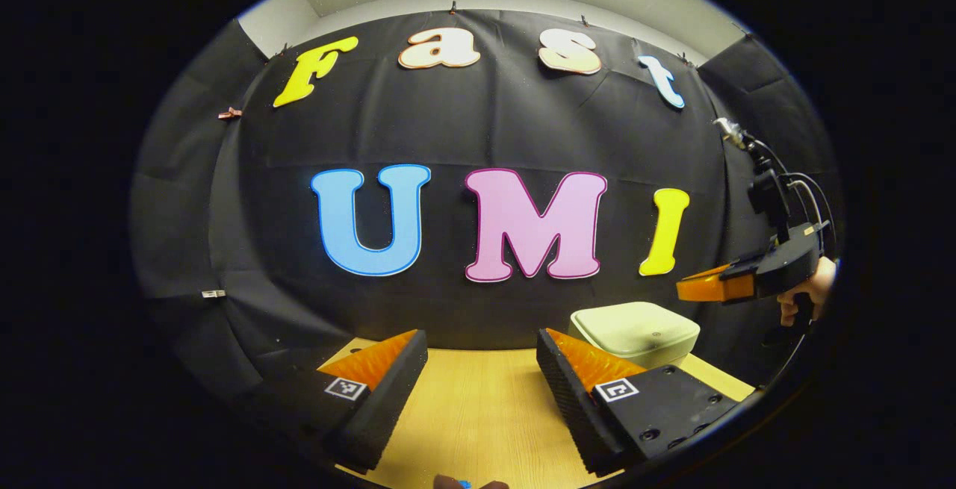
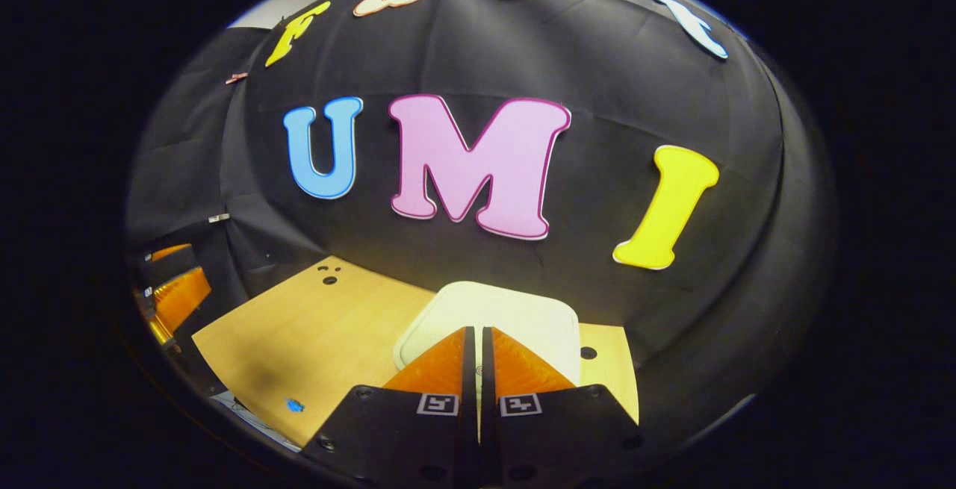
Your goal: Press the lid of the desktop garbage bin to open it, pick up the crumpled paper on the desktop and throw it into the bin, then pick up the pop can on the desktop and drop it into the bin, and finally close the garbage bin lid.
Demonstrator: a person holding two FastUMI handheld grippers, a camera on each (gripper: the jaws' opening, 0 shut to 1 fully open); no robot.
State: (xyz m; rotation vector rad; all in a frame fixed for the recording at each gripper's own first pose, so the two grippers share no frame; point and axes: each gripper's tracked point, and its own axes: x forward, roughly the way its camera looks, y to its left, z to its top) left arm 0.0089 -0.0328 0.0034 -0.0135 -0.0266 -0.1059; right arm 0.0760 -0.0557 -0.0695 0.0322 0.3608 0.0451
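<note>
In the left gripper view, the left gripper [image 1: 482, 351] is held over the wooden counter [image 1: 478, 414] with its two fingers spread wide apart, and nothing is between them. Beyond its right finger stands the garbage bin [image 1: 635, 334], a pale, rounded-square box on the counter near the black cloth wall; its lid lies flat and closed. At the far right edge of this view the right gripper [image 1: 691, 287] is in the air, higher than the bin and a little to the right of it, and a hand [image 1: 810, 291] holds it from behind, with cables going up from its body. In the right gripper view, the right gripper [image 2: 478, 336] has its fingers pressed together with only a thin line between them, and they hold nothing. They point at the lid of the garbage bin [image 2: 493, 313], which is just ahead and below the tips; I cannot tell if the tips touch the lid. The counter [image 2: 314, 332] goes to the left, with a small blue spot [image 2: 294, 405] on it near the front edge. The left gripper [image 2: 168, 295] is at the far left edge of this view.
</note>
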